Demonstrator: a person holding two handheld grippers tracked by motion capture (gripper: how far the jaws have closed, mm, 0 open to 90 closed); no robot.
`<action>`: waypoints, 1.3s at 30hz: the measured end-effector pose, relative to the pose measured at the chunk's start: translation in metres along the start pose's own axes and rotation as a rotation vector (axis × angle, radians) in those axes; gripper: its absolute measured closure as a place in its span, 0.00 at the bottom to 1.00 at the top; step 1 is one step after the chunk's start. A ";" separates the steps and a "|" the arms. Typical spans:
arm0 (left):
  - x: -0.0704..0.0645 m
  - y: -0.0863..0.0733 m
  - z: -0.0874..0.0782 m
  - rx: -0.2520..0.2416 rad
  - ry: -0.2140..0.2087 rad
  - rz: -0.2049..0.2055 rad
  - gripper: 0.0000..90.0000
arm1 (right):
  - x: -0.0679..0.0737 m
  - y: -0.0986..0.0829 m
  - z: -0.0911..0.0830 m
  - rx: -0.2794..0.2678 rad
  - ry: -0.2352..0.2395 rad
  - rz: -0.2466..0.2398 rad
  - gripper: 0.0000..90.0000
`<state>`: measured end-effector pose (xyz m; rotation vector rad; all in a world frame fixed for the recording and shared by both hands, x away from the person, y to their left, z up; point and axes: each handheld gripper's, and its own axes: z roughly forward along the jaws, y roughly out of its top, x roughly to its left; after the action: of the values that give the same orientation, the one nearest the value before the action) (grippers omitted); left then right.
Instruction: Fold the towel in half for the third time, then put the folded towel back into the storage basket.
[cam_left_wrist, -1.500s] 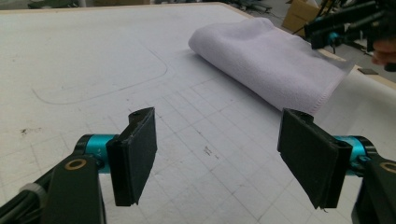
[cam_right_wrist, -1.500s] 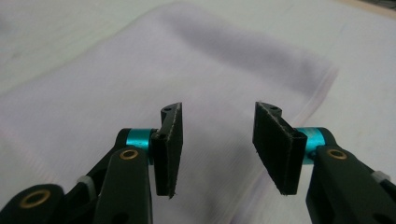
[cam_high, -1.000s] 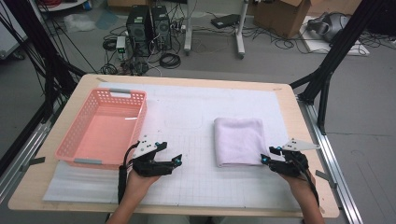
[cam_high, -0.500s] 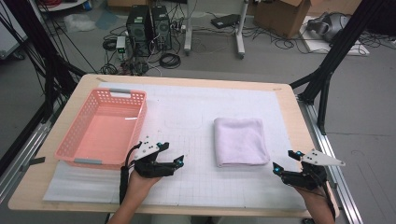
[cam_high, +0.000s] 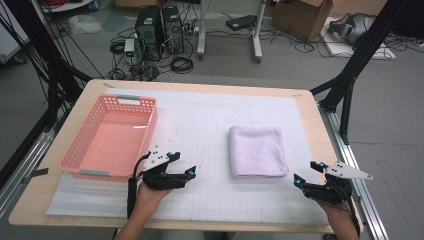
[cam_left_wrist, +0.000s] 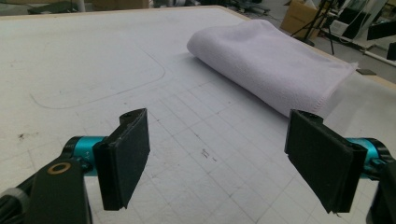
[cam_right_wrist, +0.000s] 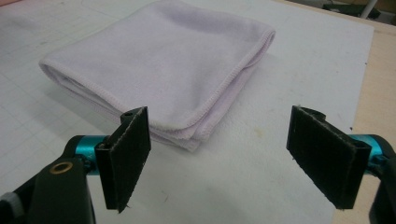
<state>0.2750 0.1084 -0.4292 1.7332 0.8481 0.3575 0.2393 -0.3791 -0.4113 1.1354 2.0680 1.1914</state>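
A folded lilac towel (cam_high: 258, 151) lies on the white table (cam_high: 210, 125), right of a pink basket (cam_high: 111, 136). The left tool (cam_high: 180, 170) and right tool (cam_high: 306, 176) flank it, jaws apart, holding nothing.

No legible text — anywhere

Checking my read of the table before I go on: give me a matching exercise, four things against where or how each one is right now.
Things:
1. folded towel
2. pink basket
3. left gripper
4. right gripper

Places or states:
A. open, near the table's front right corner
B. empty, at the table's left side
C. open, just in front of the basket's near right corner
D. lying flat on the white mat, right of centre

Pairs: 1-D, 2-B, 3-C, 4-A
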 end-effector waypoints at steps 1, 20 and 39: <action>0.000 0.000 0.000 -0.002 0.001 -0.001 0.25 | 0.000 0.000 0.000 -0.001 0.001 -0.002 0.23; -0.005 0.000 0.009 0.024 -0.005 -0.004 0.25 | 0.000 -0.003 0.001 0.021 0.015 -0.014 0.23; -0.012 0.009 0.043 0.010 -0.048 0.047 0.20 | 0.002 -0.001 0.003 0.014 0.038 0.001 0.23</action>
<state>0.2971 0.0686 -0.4332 1.7668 0.7768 0.3417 0.2401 -0.3769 -0.4134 1.1285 2.1077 1.2095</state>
